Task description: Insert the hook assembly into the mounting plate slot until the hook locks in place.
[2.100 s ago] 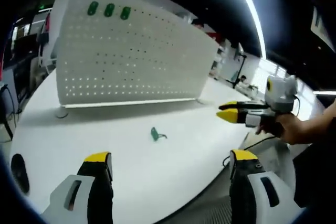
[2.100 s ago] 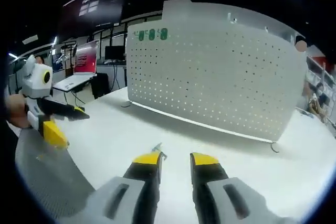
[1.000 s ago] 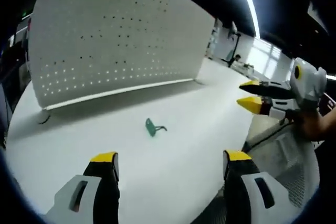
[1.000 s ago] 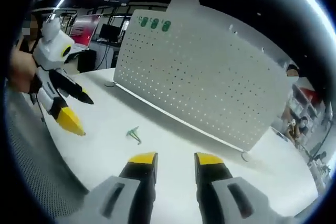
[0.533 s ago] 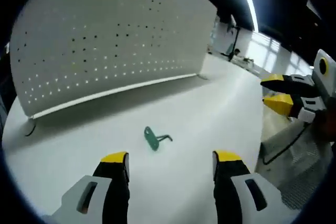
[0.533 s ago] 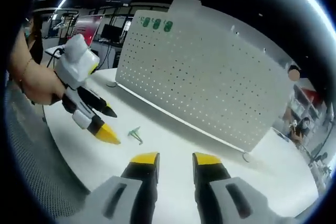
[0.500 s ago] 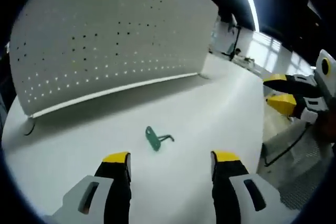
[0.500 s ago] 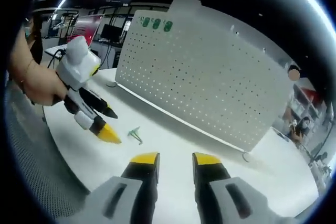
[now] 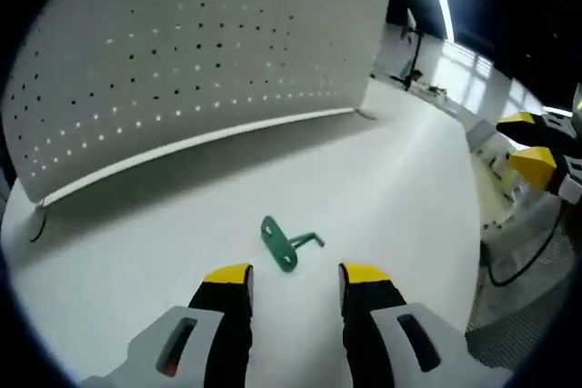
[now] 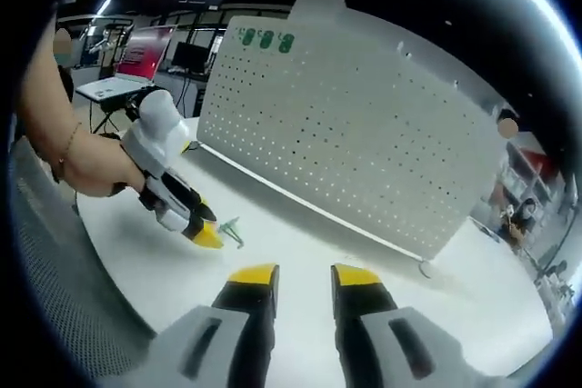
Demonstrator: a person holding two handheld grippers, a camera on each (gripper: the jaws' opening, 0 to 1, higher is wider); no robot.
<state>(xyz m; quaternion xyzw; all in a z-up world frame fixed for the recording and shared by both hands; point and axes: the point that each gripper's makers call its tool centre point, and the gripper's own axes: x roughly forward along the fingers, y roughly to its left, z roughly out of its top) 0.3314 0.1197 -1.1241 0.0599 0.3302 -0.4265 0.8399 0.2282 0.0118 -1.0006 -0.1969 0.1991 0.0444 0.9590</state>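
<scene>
Small green metal hook assembly (image 9: 287, 243) lying loose on white table (image 9: 391, 179), near white perforated mounting plate (image 9: 182, 52). Left gripper (image 9: 296, 275) spread, just short of hook. Right gripper (image 10: 305, 275) spread, empty. Grasp, insertion, locking all left.

Hook (image 9: 285, 243) green. Pegboard (image 9: 182, 61) white, dotted with a regular hole grid; three green hooks (image 10: 265, 39) at its top corner. Table (image 9: 400, 179) plain white. Both grippers (image 9: 296, 274) (image 10: 304, 275): yellow tips, black jaws, grey bodies.

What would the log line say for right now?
left gripper: open, closing in on green hook | hook: flat on table | right gripper: open, idle | pegboard: upright
</scene>
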